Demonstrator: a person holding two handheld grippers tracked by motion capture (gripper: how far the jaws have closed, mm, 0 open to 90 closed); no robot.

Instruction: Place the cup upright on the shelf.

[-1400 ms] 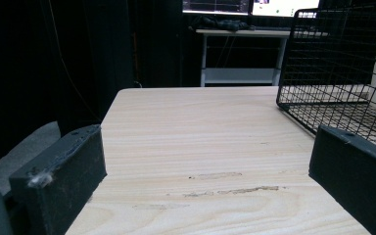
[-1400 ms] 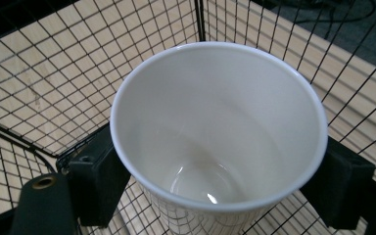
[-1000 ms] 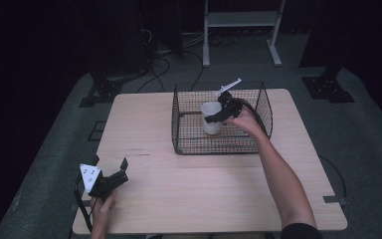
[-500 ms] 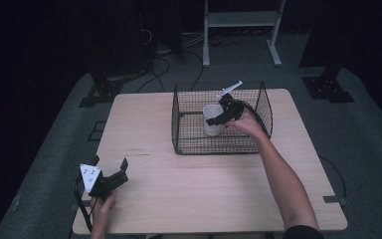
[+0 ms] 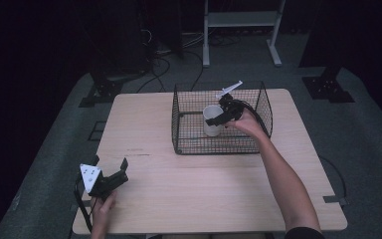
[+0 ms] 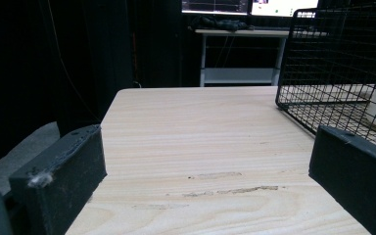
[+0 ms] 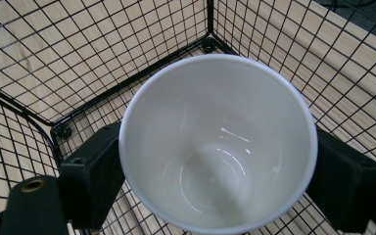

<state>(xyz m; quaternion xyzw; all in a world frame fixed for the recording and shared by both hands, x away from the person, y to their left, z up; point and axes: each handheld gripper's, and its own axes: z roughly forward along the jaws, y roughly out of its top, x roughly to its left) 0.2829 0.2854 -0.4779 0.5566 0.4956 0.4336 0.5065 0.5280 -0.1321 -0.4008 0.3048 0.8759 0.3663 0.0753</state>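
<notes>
Inside the black wire-mesh basket on the pale wooden table: one plain white ceramic cup, upright, empty, no print or label legible on it. Right gripper clamps it, one black jaw pressed against each side of the rim. Near table corner, well apart from basket: left gripper, jaws spread wide, nothing between them, resting low over bare wood. No readable writing on either.

place: lab or recording studio | signs: black curtains all round, stand feet at 2 o'clock, cables at 11, monitors at 12
</notes>
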